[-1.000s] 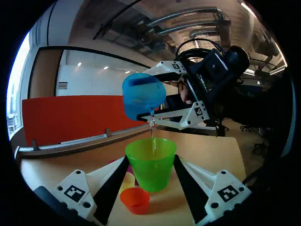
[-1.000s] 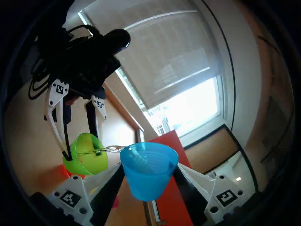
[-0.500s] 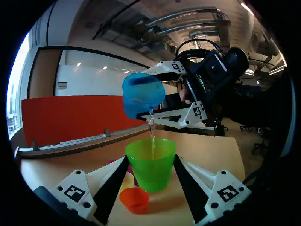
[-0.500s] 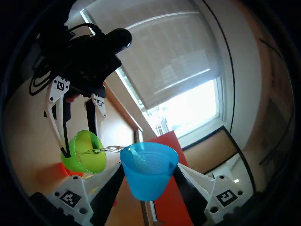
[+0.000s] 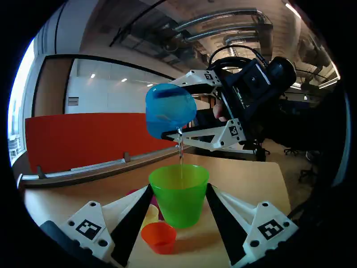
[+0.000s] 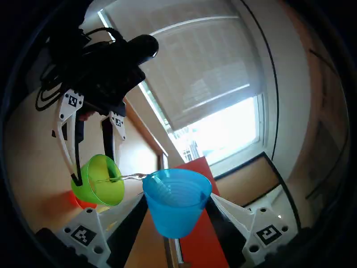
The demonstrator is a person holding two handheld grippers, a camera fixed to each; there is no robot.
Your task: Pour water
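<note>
Right gripper (image 6: 177, 199) clamps the tilted blue cup (image 5: 169, 109), upper centre in the left gripper view, directly above the green cup (image 5: 179, 203) gripped by left gripper (image 5: 179, 186); water stream (image 5: 180, 154) lands inside.

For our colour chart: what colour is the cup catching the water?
The cup is green, clearest in the left gripper view.
</note>
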